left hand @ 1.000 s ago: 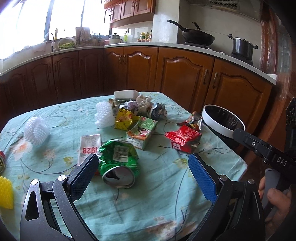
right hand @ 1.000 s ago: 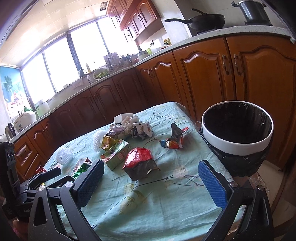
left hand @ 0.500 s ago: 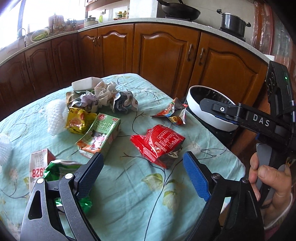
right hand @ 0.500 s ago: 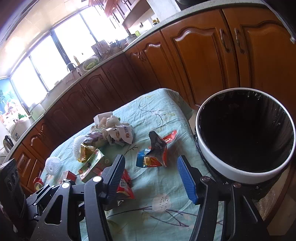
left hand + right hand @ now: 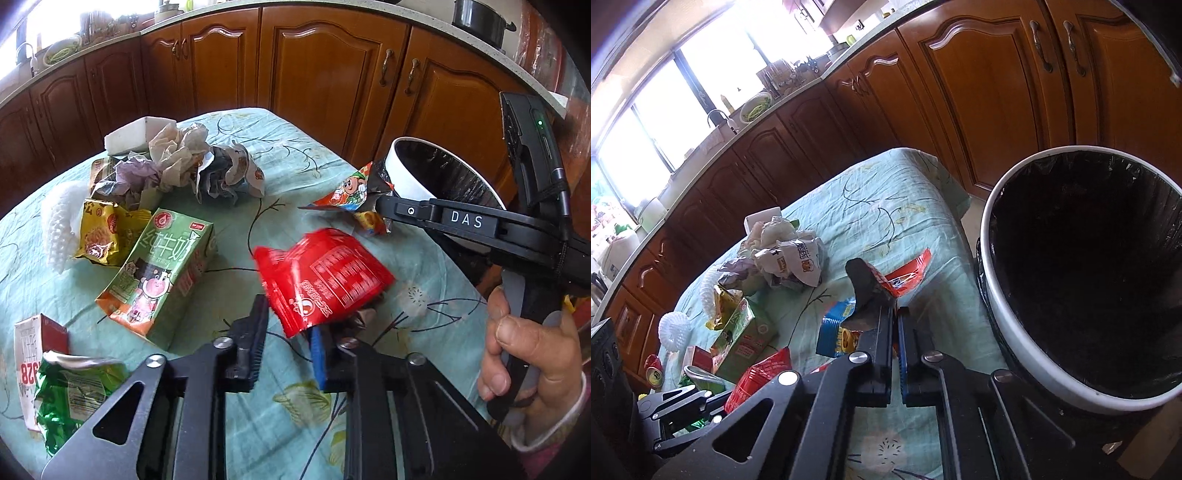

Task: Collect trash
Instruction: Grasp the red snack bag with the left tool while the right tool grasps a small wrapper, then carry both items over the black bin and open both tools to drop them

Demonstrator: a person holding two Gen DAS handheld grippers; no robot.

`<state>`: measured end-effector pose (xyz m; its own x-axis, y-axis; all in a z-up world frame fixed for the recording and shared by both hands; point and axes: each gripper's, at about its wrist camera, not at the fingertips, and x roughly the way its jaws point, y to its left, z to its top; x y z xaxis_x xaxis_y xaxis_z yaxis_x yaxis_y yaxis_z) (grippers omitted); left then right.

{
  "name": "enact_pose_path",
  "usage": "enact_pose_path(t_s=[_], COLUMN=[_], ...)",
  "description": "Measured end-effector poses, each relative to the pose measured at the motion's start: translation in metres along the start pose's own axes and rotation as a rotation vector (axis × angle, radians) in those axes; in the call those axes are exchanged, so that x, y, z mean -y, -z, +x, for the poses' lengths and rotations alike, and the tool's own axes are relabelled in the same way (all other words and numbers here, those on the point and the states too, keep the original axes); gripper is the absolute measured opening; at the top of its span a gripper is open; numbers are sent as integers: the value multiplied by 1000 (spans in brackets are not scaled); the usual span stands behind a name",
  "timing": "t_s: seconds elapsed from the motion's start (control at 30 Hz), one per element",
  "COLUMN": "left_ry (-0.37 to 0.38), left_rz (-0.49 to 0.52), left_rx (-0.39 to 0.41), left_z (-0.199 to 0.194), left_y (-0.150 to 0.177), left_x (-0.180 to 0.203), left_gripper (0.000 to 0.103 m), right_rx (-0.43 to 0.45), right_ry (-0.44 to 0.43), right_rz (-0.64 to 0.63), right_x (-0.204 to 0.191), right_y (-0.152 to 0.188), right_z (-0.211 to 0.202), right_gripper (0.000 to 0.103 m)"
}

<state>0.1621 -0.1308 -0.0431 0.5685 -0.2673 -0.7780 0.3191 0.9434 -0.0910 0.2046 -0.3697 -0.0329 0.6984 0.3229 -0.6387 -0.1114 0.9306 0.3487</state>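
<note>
Two grips set: left gripper [image 5: 286, 341] pinching red packet [image 5: 325, 277] just above surface [image 5: 295, 155]; right gripper [image 5: 894, 325] clamped on wrapper [image 5: 882, 291] beside bin [image 5: 997, 332]. Best lifted clear, carried over rim, released inside.

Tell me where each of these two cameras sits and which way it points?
Left wrist view: sits on the left hand-held gripper, looking forward over the table toward the cabinets; its fingers pinch a red packet; the person's right hand and its tool show at right.
Right wrist view: sits on the right hand-held gripper, facing the table and the trash bin; its fingers clamp a colourful wrapper; the left tool shows at lower left.
Shared: table, red packet, colourful wrapper, bin, milk carton, crumpled paper.
</note>
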Motion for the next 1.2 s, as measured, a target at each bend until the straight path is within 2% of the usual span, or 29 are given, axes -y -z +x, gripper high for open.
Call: enact_pose_path(t_s=[0.03,0.33,0.73,0.93,1.2], left_ry=[4,44,103,135,165], left_rz=[4,24,71,105,151], left_rx=[1,40,86,98,69], left_z=[-1,-13,-17,-6,21], left_y=[0,-15,-53,-78,-112], left_x=[0,7,43,72,108], left_gripper=[7,5,5,5,5], right_rx=[9,79,145,153,121], right_ry=[0,27,177,236,290], right_rz=[-5,-17,10,34,32], right_x=[-2,6,55,82,105], right_y=[-1,-8,-16,-22,-32], right_z=[-3,-42,-90,-105,-108], right_gripper=[2,2,2,2,2])
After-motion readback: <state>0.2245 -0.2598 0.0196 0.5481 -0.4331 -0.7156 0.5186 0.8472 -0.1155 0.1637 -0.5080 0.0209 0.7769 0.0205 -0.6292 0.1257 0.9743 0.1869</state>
